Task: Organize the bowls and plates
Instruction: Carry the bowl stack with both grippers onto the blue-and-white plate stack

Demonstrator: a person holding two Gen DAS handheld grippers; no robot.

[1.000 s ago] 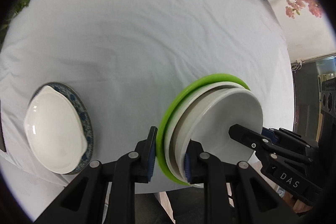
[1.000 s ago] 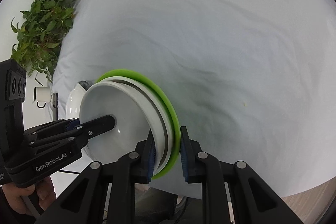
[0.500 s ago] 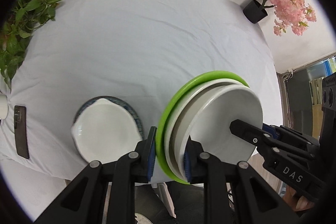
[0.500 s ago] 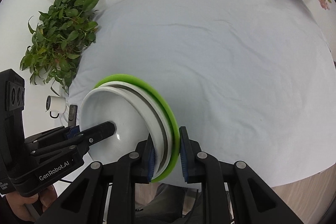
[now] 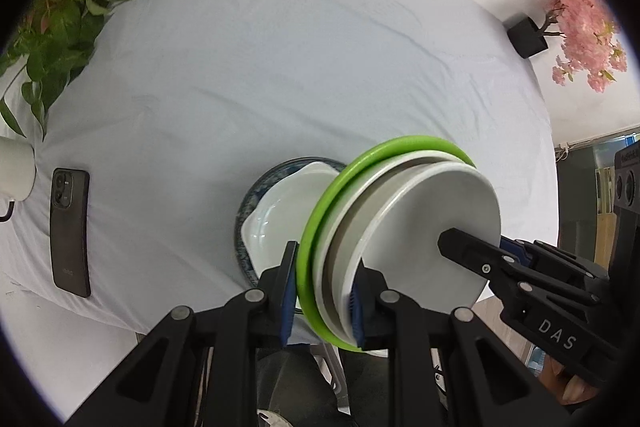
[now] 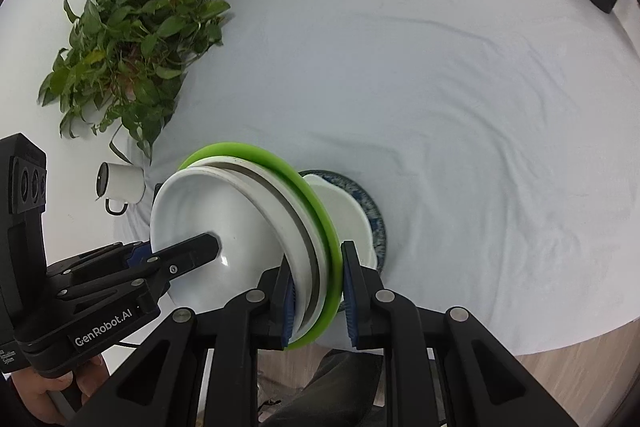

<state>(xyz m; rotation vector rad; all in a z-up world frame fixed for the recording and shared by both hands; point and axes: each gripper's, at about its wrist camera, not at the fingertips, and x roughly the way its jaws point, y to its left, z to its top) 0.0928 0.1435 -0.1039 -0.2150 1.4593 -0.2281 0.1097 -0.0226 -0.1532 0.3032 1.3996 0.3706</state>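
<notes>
Stack (image 5: 400,227) goes over the blue-rimmed plate (image 6: 374,215).
We clamp opposite rims, left gripper (image 5: 322,301) and right gripper (image 6: 316,301), so it stays balanced.

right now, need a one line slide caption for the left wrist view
Both grippers, left and right, clamp a stack of dishes on a green plate above a blue-rimmed plate on the white tablecloth.

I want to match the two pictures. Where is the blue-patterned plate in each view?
Left wrist view: blue-patterned plate low centre, under a white dish, left of the held stack.
Right wrist view: blue-patterned plate centre, right of the held stack.
Shared landmark: the green plate.
</notes>
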